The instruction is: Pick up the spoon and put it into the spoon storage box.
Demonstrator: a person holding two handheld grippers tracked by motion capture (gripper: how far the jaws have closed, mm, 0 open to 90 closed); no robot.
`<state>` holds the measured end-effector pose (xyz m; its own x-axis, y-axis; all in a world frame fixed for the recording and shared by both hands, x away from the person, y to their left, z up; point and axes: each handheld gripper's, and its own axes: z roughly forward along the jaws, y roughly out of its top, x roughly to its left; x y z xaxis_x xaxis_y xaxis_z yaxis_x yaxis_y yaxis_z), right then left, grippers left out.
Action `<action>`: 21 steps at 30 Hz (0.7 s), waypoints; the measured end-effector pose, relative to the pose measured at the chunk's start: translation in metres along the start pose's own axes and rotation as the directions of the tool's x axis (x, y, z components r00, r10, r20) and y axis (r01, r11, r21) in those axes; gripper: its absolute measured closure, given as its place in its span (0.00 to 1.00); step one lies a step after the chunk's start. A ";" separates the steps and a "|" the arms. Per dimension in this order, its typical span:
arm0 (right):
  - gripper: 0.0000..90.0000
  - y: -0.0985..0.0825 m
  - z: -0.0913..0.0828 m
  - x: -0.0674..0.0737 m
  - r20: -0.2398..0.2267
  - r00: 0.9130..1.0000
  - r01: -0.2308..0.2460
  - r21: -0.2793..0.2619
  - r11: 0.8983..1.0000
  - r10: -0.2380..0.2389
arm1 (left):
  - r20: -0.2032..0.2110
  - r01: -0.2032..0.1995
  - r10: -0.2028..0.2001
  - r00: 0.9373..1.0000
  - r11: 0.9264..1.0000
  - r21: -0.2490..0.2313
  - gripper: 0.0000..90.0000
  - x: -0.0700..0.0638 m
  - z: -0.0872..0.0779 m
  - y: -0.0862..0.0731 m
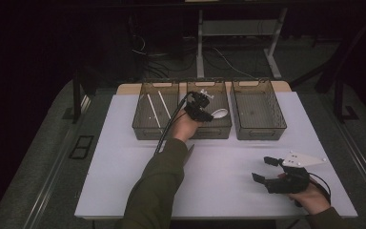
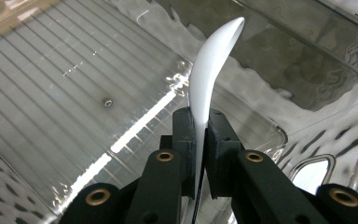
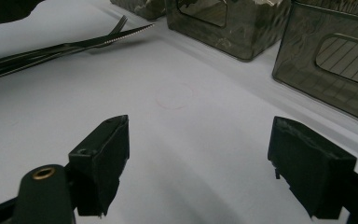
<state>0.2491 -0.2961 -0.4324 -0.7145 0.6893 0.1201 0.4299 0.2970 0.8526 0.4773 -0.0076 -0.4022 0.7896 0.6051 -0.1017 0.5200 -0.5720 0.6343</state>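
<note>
Spoon (image 2: 209,70) handle is sitting pinched between the pads of the left gripper (image 2: 199,140), whose jaws are standing nearly closed on the thin white plastic. In the left gripper view the spoon's long axis is running straight out along the jaws, curving a little to the right toward its far end, with the bowl at that far end and seen edge-on. In the high view the left gripper (image 1: 201,110) is hanging over the middle bin (image 1: 209,129) of three smoky clear bins, and the spoon (image 1: 218,113) is pointing to the right across that bin, its bowl lying over the bin's right part; whether it is touching the ribbed floor I cannot tell. The left bin (image 1: 143,125) is holding two white sticks (image 1: 158,109), and the right bin (image 1: 259,131) is standing just beside the middle one. The right gripper (image 1: 265,170) is resting low over the white table (image 1: 124,181) near the front right corner, its jaws standing wide apart with nothing between them. In the right gripper view a dark knife and fork (image 3: 65,49) are lying together on the table, their tips pointing toward the bins.
</note>
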 end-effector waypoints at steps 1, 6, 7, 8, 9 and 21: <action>0.23 0.000 0.000 0.000 -0.001 1.000 -0.001 0.000 1.000 0.001 | 0.005 0.003 -0.003 1.000 1.000 -0.003 0.91 0.000 0.000 0.000; 0.23 0.000 0.000 0.000 0.000 1.000 0.000 -0.001 1.000 0.000 | 0.020 0.016 -0.016 1.000 1.000 -0.018 0.89 0.002 -0.002 0.000; 0.23 0.000 0.000 0.000 0.001 1.000 0.000 -0.001 1.000 0.000 | 0.020 0.015 -0.015 1.000 1.000 -0.020 0.89 0.002 -0.002 -0.001; 0.23 0.000 0.000 0.000 0.001 1.000 0.000 -0.002 1.000 0.000 | 0.022 0.015 -0.014 1.000 1.000 -0.027 0.88 0.002 -0.002 -0.001; 0.23 0.000 0.000 0.000 0.000 1.000 0.000 -0.003 1.000 0.000 | 0.022 0.016 -0.016 1.000 0.999 -0.032 0.87 0.002 -0.002 -0.001; 0.23 0.000 0.000 0.001 -0.003 1.000 -0.006 0.002 1.000 0.006 | 0.047 -0.007 0.014 0.999 0.992 -0.129 0.70 -0.002 -0.035 0.005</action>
<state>0.2489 -0.2955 -0.4325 -0.7136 0.6890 0.1268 0.4353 0.2942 0.8509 0.4669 0.0070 -0.3722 0.8111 0.5704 -0.1292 0.4677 -0.5000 0.7289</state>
